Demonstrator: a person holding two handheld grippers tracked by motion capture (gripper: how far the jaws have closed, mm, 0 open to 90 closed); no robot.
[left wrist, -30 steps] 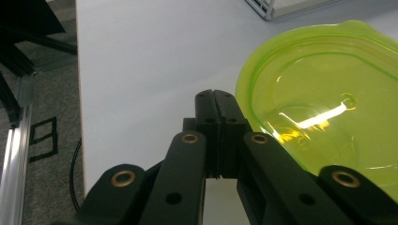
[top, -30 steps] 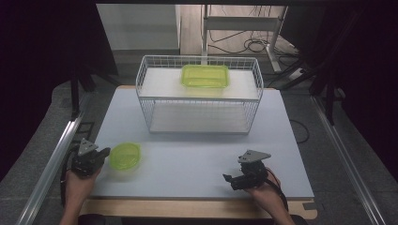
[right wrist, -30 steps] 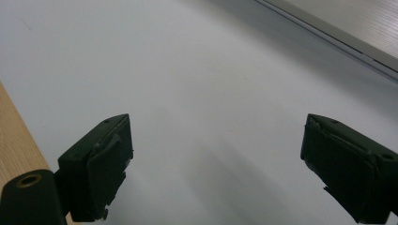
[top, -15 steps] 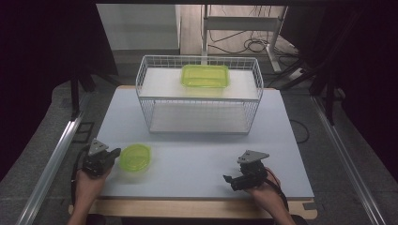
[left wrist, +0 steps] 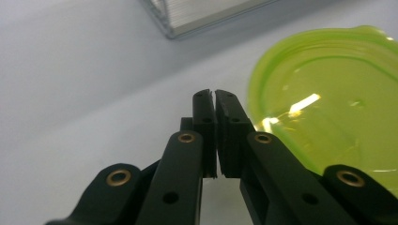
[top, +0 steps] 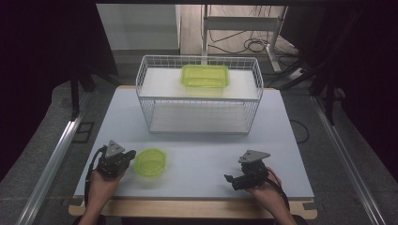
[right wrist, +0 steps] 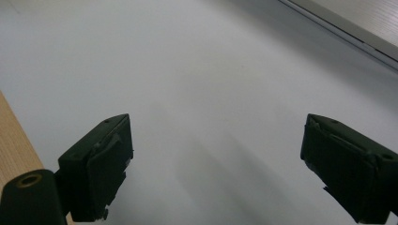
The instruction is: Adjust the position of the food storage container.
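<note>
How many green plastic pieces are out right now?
2: a round green lid on the table beside the left gripper, and a rectangular green container on top of the wire basket.

Lid [top: 150, 162] on table [top: 197, 154] front-left; container [top: 205, 75] atop wire basket [top: 199, 95] behind (table's far middle).
</note>
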